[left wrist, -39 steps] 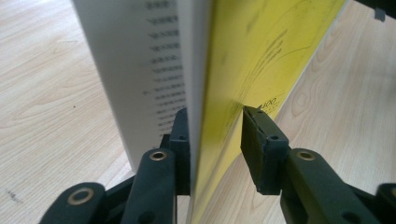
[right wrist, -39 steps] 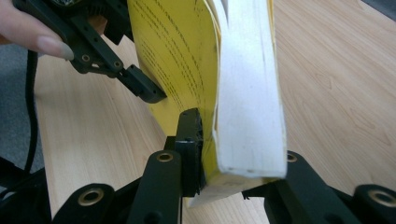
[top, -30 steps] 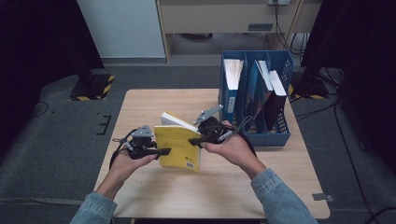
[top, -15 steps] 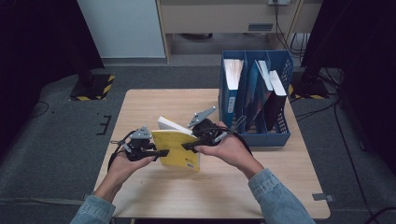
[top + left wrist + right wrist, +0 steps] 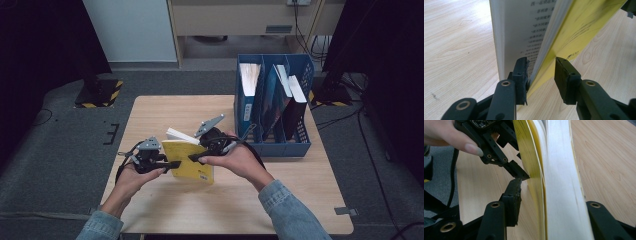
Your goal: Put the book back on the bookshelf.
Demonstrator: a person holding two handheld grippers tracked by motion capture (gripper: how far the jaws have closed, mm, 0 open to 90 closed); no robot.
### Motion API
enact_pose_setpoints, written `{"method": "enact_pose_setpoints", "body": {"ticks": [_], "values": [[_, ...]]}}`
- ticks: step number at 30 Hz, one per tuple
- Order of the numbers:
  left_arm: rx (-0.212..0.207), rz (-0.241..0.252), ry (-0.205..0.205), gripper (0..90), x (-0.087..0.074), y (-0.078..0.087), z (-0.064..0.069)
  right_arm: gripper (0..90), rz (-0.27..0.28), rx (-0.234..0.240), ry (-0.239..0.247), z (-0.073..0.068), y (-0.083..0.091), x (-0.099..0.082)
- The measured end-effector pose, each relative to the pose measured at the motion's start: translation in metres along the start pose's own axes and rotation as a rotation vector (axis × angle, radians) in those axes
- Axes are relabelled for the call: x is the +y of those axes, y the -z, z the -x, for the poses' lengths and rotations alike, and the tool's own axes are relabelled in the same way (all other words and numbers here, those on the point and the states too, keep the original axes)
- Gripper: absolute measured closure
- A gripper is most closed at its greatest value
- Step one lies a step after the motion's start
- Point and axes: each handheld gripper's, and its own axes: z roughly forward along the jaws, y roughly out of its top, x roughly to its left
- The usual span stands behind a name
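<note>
Facing my two hands inward over the table (image 5: 300, 200), left gripper (image 5: 172, 164) pinching the yellow book's (image 5: 192, 162) cover, right gripper (image 5: 196, 158) just loosened, jaws straddling its pages.

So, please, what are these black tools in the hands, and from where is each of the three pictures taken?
A person holds hand-operated tongs, one in each hand. The wide picture comes from a camera above the table. The two close pictures come from small cameras riding on each tool. The left tongs seem to pinch the cover edge of a yellow book, which stands half open on the wood. The right tongs have just been opening; the book is between their jaws, not pressed. Behind stands a blue file rack with books.
</note>
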Motion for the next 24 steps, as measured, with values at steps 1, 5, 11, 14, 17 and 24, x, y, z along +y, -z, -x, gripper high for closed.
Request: {"method": "enact_pose_setpoints", "body": {"ticks": [1, 5, 11, 14, 17, 24], "values": [[0.0, 0.002, 0.001, 62.6, 0.0, 0.0, 0.0, 57.9, 0.0, 0.0, 0.0, 0.0, 0.0, 0.0], [0.0, 0.007, 0.005, 60.1, -0.002, 0.0, -0.001, 62.0, 0.012, -0.005, -0.012, 0.001, -0.001, 0.001], [0.046, 0.003, 0.035, 55.6, -0.015, 0.007, -0.005, 69.3, 0.03, 0.005, -0.029, 0.002, -0.002, -0.002], [0.063, 0.004, 0.047, 54.9, -0.022, 0.01, -0.007, 70.2, 0.033, 0.005, -0.027, 0.002, -0.002, -0.003], [0.126, -0.013, 0.05, 52.9, -0.038, 0.012, -0.009, 71.6, 0.049, 0.006, -0.043, 0.003, -0.003, -0.005], [0.243, -0.101, 0.082, 41.6, -0.061, 0.019, -0.023, 73.7, 0.053, -0.016, -0.056, 0.005, -0.003, -0.005]]}}
